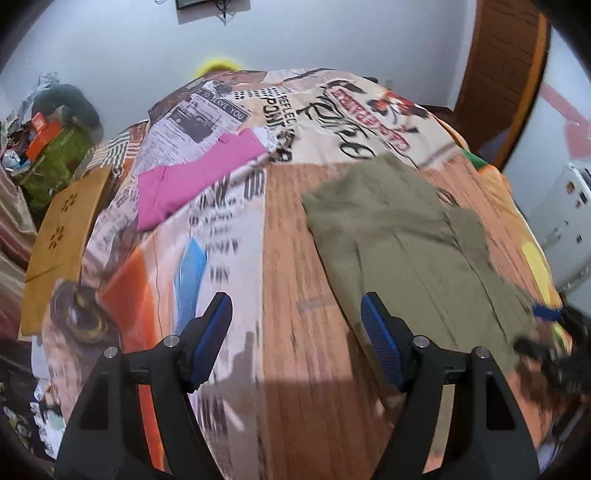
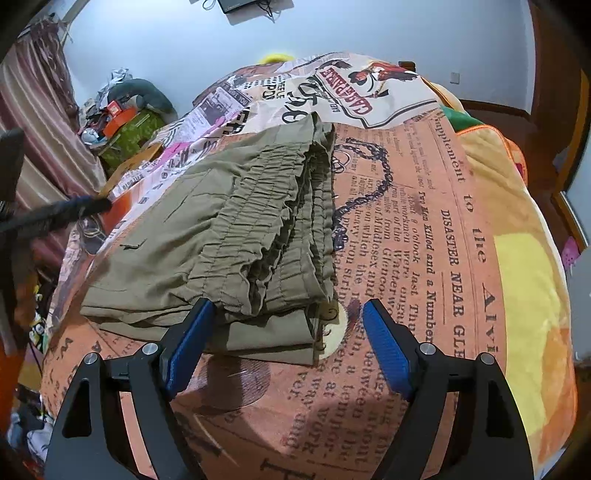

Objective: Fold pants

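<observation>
Already folded into a compact stack, the olive pants (image 2: 229, 236) lie on the printed bedspread (image 2: 424, 229); both the left claw (image 1: 297, 345) and right claw (image 2: 288, 343) stand apart, empty, apparently released.

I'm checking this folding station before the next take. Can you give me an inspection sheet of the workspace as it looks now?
Surface: bed under a newspaper-print bedspread, lying flat.
Job's things: olive pants folded into a stack, elastic waistband towards the right gripper; in the left wrist view they lie flat.
Clutter: pink garment on the bedspread beyond the pants; cardboard box beside the bed.
Grippers: left gripper open over bare bedspread, nothing between the fingers; right gripper open at the stack's near corner, not gripping it.
Cables: dangling below a dark wall-mounted device.
Surroundings: pile of belongings by the wall, curtain, wooden door.
</observation>
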{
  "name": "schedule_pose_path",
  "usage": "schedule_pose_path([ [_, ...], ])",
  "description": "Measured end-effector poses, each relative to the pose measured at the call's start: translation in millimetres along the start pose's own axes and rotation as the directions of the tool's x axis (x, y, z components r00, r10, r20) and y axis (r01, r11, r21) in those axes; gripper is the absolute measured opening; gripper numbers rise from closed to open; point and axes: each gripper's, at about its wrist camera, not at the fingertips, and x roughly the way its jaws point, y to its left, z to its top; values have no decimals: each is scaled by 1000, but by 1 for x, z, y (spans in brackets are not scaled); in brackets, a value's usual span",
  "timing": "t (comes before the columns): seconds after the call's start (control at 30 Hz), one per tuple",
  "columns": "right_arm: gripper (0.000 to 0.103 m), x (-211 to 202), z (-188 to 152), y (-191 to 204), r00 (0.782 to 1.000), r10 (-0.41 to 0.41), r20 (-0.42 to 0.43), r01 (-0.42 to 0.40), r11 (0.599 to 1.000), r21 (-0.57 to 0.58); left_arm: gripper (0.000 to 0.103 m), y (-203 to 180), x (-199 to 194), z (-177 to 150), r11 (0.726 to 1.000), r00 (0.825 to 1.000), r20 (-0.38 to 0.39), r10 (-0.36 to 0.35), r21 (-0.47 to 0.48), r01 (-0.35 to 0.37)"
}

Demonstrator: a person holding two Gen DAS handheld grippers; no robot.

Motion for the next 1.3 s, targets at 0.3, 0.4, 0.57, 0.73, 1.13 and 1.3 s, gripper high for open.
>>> schedule_pose_path([
  [0.3, 79, 8, 7, -15, 999, -18, -31, 19, 1000, 8, 72, 5, 84, 78, 1000, 998, -57, 17, -16, -18],
  [0.4, 79, 11, 13, -21, 999, -26, -37, 26, 1000, 5, 72, -3, 115, 94, 999, 995, -93, 33, 22, -31],
  [0.57, 79, 19, 22, -33, 999, -32, -41, 33, 999, 12, 77, -18, 175, 97, 981, 974, -167, 153, 147, -128],
  [0.73, 79, 25, 33, -52, 997, -73, -28, 74, 996, 44, 78, -9, 178, 86, 986, 977, -163, 136, 118, -118],
  [1.13, 80, -11, 47, -78, 984, -164, 64, 153, 976, 158, 79, 1, 114, 22, 998, 980, -196, 41, 56, -30],
  [1.3, 80, -27, 42, -67, 985, -149, 89, 136, 981, 138, 79, -1, 79, -7, 1000, 983, -184, 8, -9, -10],
])
